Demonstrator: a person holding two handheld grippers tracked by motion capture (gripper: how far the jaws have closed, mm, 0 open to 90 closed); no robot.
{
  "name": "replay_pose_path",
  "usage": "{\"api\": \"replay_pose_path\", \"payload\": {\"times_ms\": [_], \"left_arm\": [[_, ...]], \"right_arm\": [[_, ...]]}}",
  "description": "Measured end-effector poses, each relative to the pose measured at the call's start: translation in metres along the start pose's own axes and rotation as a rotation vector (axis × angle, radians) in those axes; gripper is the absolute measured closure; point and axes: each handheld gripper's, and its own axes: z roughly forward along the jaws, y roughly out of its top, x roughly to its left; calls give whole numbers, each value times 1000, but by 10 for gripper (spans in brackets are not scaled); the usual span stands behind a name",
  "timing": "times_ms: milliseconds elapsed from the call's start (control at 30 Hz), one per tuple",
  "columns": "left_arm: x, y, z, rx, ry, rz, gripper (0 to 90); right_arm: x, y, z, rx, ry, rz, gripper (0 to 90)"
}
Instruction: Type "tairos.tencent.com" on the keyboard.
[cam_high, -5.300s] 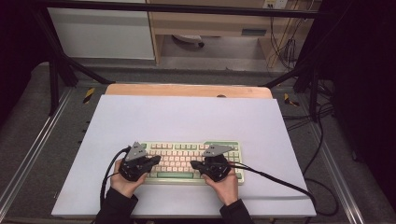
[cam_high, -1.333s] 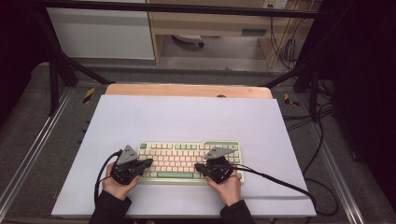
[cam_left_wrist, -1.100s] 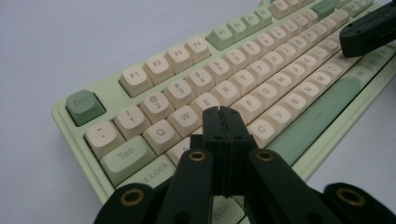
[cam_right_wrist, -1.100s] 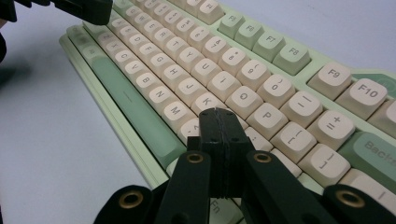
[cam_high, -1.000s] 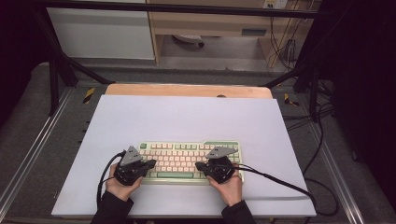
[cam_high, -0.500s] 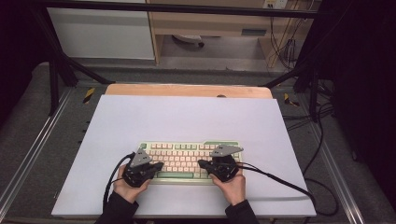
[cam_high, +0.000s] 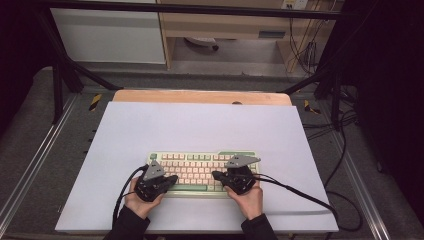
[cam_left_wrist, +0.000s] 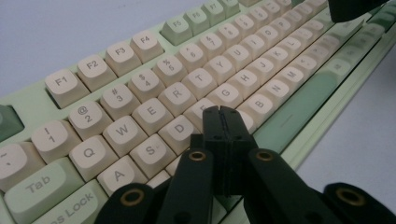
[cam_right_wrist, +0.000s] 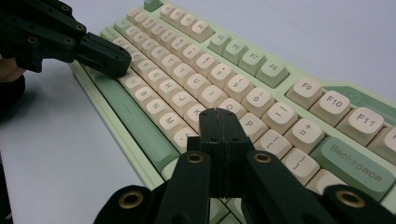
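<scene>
A pale green keyboard with cream keys lies near the front edge of the white mat. My left gripper is shut and empty, resting low over the keyboard's left half. In the left gripper view its closed tips sit just above the keys right of D. My right gripper is shut and empty as well, over the right half. In the right gripper view its tips hover at the keys below the 0 key. The two point inward toward each other.
A wooden board borders the mat at the back. Black cables trail from the right gripper across the mat's right side and off the table. Metal frame rails run along both sides.
My left gripper has shifted a little to the right along the keyboard's front row. The right gripper and the keyboard have stayed where they were.
</scene>
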Motion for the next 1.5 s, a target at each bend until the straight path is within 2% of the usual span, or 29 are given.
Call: {"api": "replay_pose_path", "payload": {"times_ms": [367,800,1233,1500], "left_arm": [[5,2,-11,-22,10,-4,900],[13,1,-19,-25,20,-7,900],[16,1,-24,-37,25,-12,900],[19,1,-26,-39,27,-12,900]], "right_arm": [[-1,3,0,-17,12,12,900],[-3,9,2,-29,10,28,900],[-3,22,12,-35,3,37,900],[-5,23,23,-10,-10,50,900]]}}
